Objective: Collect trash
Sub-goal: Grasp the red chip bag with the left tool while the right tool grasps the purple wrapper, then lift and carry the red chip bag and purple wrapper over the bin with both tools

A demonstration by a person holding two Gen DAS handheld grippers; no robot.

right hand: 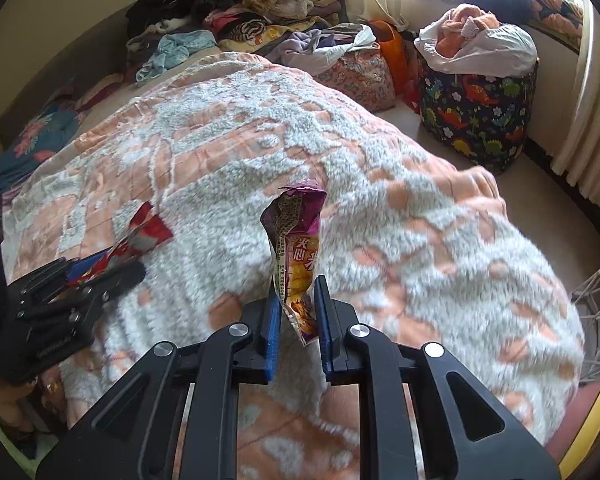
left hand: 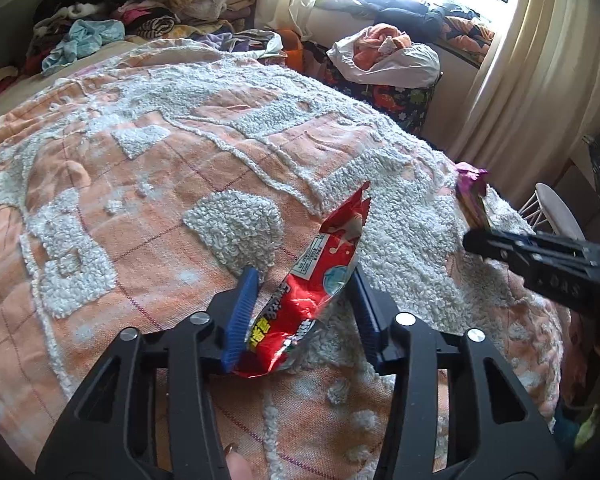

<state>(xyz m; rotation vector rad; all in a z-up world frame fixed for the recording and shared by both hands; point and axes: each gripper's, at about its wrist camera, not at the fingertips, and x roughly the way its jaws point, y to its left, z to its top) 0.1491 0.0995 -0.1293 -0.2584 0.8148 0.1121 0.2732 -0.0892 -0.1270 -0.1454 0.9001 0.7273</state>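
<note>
Where the peach-and-white bedspread point(left hand: 148, 168) covers the bed, a crinkled red wrapper point(left hand: 320, 276) lies at left and a torn purple wrapper point(right hand: 296, 256) stands upright at right. Heaped clothes point(right hand: 260, 12) and a dinosaur-print hamper point(right hand: 476, 116) lie beyond. The left claw point(left hand: 306, 312) presses on the red wrapper; the right claw point(right hand: 296, 316) is clamped on the purple one.

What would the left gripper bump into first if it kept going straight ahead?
Probably the bed blanket. The left gripper points down at it, with the red wrapper already between its fingers.
</note>
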